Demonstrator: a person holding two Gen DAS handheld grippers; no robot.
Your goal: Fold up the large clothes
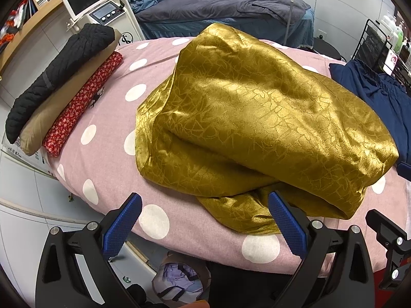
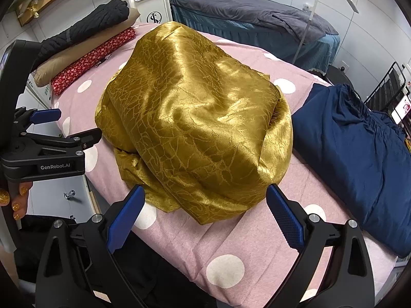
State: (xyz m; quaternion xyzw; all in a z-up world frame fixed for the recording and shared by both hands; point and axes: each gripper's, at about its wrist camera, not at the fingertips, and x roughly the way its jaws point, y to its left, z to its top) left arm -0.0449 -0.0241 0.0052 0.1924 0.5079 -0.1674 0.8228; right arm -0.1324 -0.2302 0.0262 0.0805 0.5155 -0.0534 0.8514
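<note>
Hovering apart, left hand-held gripper (image 1: 205,211) and right hand-held gripper (image 2: 205,204), before gold garment (image 2: 195,118)

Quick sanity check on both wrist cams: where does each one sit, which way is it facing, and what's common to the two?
Left wrist: on the left gripper at the near-left edge of the pink polka-dot bed, facing the shiny gold patterned garment; its open blue-padded fingers show, the right gripper's edge at right.
Right wrist: on the right gripper, further right, facing the same gold garment; its open fingers show, plus the left gripper and a hand with glittery gold nails.
Shared: garment, bed, folded navy clothing, stacked black, tan and red rolls.
</note>
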